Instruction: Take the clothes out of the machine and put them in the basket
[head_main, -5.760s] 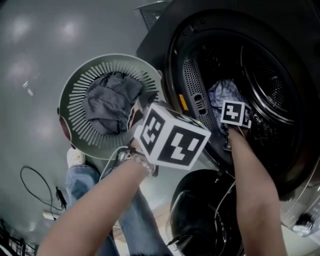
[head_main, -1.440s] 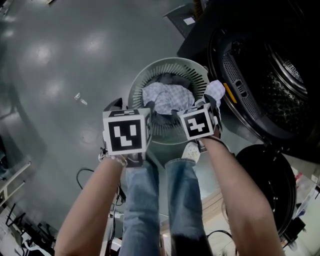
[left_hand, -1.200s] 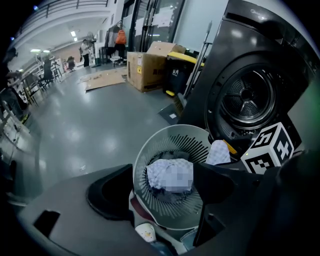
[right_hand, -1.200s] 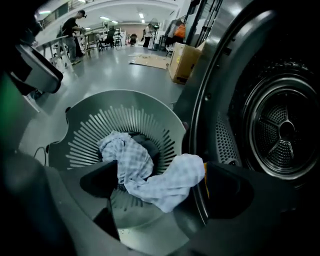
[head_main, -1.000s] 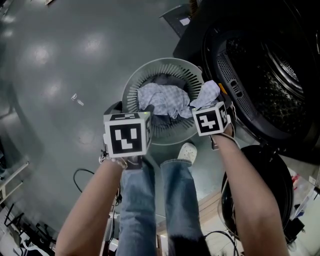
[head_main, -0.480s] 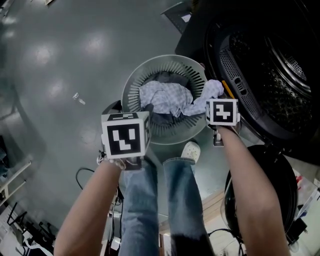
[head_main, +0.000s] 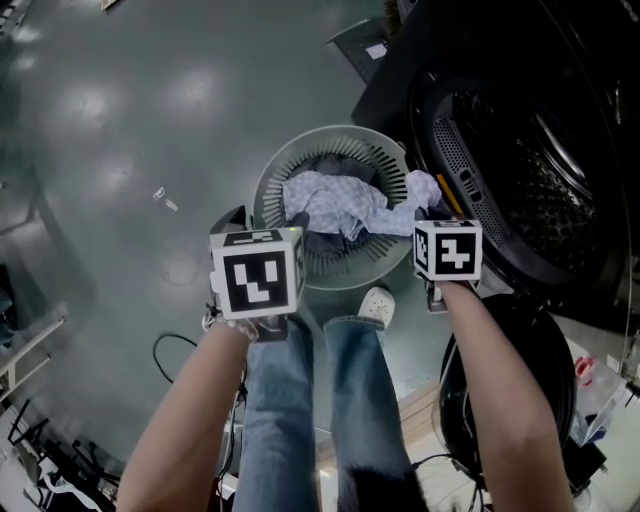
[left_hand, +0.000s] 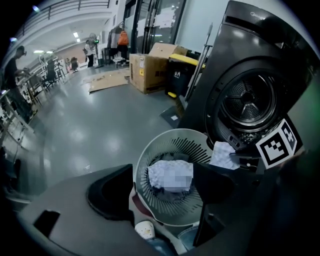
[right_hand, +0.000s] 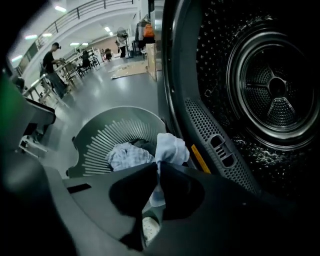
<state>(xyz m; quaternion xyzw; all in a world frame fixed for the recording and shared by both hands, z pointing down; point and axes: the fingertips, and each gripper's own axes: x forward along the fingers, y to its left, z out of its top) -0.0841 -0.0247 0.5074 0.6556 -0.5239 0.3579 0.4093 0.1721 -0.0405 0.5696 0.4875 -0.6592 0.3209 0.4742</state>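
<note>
A round grey slatted basket (head_main: 268, 185) stands on the floor in front of the dark machine (head_main: 520, 150). In it a pale checked cloth (head_main: 330, 205) lies over a dark garment (head_main: 335, 163). One flap of the cloth (right_hand: 170, 147) hangs over the rim nearest the machine. My right gripper (right_hand: 156, 172) has just been closing and is now shut on that flap, at the basket's right edge (head_main: 432, 205). My left gripper (left_hand: 162, 190) is held open and empty above the basket's near left rim (head_main: 262, 220). The drum (right_hand: 270, 90) looks empty.
The machine's round door (head_main: 510, 400) hangs open low at the right. The person's jeans-clad legs and a white shoe (head_main: 375, 305) are just this side of the basket. Cables (head_main: 165, 350) lie on the grey floor at the left. Boxes and bins (left_hand: 155, 72) stand far off.
The right gripper, open beside the cloth's flap a second ago, has shut on it and shifted right and a little up. The left gripper rose slightly and stayed open.
</note>
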